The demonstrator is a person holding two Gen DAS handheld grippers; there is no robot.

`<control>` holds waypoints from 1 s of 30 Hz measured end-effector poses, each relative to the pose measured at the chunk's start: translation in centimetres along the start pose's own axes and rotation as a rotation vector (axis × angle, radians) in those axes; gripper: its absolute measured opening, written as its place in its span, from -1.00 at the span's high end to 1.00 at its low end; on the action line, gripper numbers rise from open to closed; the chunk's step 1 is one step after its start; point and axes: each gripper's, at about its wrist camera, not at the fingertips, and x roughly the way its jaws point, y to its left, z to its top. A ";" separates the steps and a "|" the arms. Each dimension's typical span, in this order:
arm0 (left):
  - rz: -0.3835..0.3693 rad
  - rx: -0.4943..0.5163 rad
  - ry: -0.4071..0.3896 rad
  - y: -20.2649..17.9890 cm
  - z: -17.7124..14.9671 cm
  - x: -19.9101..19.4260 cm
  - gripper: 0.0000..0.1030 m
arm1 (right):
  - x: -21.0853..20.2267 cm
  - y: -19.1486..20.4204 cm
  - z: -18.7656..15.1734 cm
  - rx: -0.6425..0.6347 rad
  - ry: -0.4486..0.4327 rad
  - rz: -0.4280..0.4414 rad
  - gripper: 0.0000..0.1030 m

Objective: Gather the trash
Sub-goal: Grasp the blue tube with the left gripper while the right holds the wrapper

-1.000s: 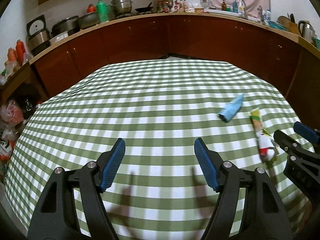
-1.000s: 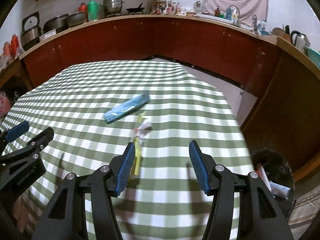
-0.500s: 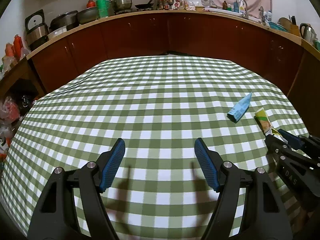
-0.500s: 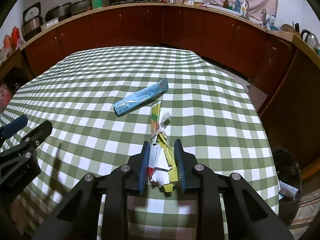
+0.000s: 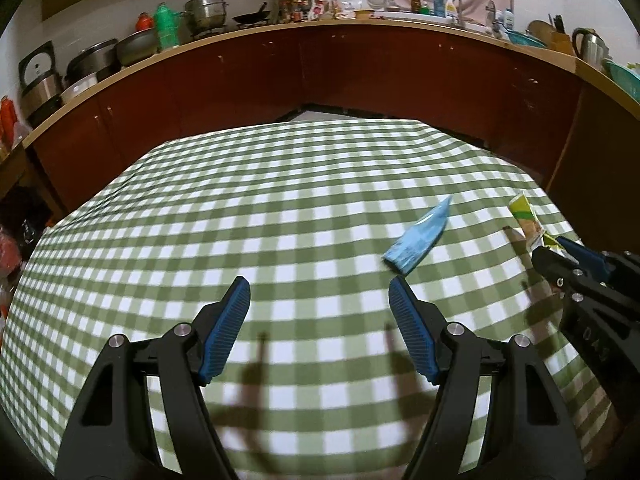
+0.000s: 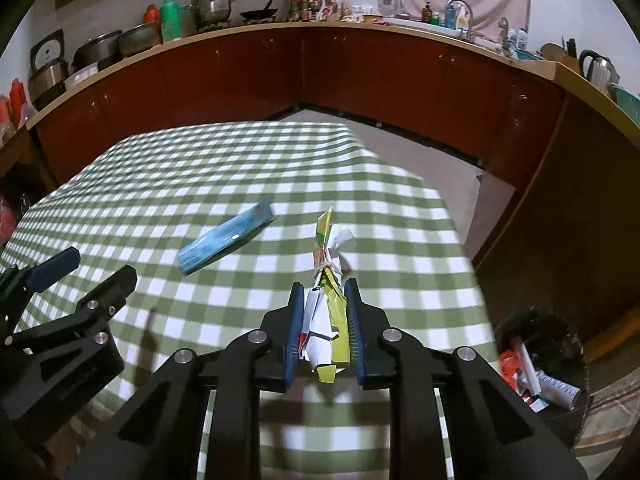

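- Right gripper (image 6: 323, 322) jaws, just closing, clamp crumpled yellow-white paper wrapper (image 6: 328, 280); its long axis points toward the table's far edge.
- Left gripper (image 5: 320, 326) spread, empty; flat blue packet (image 5: 418, 242) lies diagonally ahead.

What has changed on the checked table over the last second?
The right hand-held gripper has just been closing, and its pads now clamp the crumpled yellow-and-white wrapper bundle, which lay loose on the green-and-white checked tablecloth before. The left hand-held gripper has drifted toward the flat light-blue packet, jaws open and empty as before. The packet has not been touched.
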 end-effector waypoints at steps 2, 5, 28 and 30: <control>-0.007 0.013 0.001 -0.8 0.5 0.4 -0.36 | 0.1 -0.7 0.3 0.005 -0.004 -0.005 0.58; -0.016 0.034 0.006 -2.1 1.1 1.2 -0.36 | 0.4 -1.7 0.7 0.013 -0.008 -0.014 0.58; -0.094 0.089 0.092 -6.1 4.1 7.0 -0.35 | 2.7 -4.8 1.9 0.021 0.010 0.009 0.58; -0.113 0.080 0.095 -6.1 4.1 7.2 -0.24 | 2.6 -4.8 1.8 0.020 0.009 0.011 0.58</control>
